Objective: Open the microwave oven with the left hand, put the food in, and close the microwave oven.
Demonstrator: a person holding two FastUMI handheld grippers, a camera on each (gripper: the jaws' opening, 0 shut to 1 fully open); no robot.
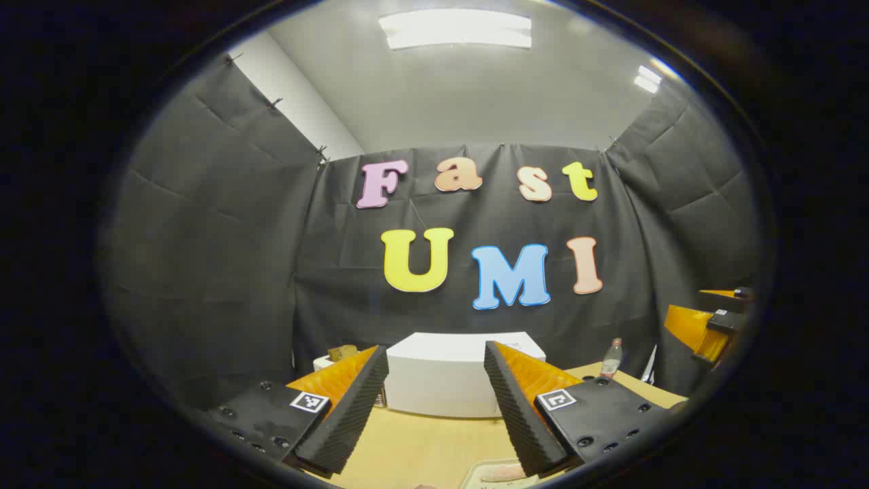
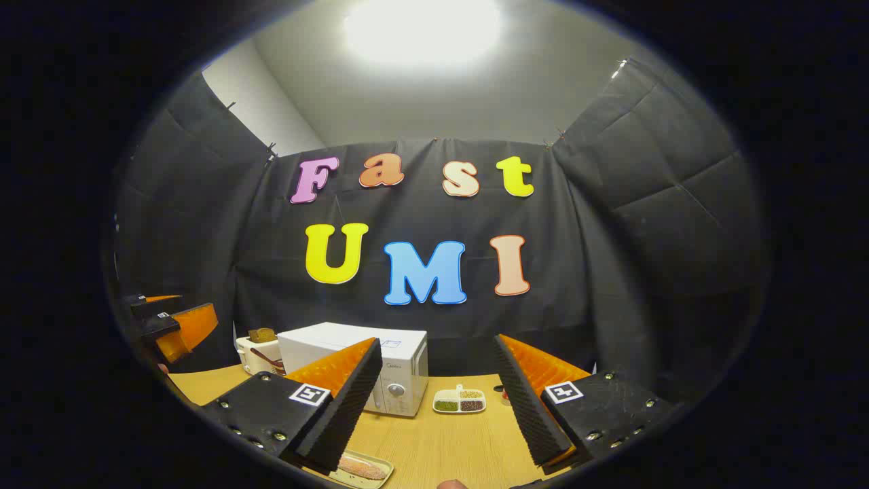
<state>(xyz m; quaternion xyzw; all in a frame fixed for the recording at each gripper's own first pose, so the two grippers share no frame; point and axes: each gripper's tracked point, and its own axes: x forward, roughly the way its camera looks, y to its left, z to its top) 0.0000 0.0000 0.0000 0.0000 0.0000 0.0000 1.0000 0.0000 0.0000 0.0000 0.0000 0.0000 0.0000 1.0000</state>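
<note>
Both grippers hover over the tabletop [image 2: 441, 441] with jaws spread and nothing between them: left gripper [image 1: 434, 414], right gripper [image 2: 434, 407]. The white microwave oven [image 2: 380, 367] stands far, door closed; the food tray [image 2: 360, 468] lies near.

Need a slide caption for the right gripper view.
Open right gripper facing the closed microwave, food tray on the table.

white microwave oven [image 2: 380, 370], tan wood-grain table [image 2: 448, 441], seemingly pinkish food [image 2: 360, 467]
</note>
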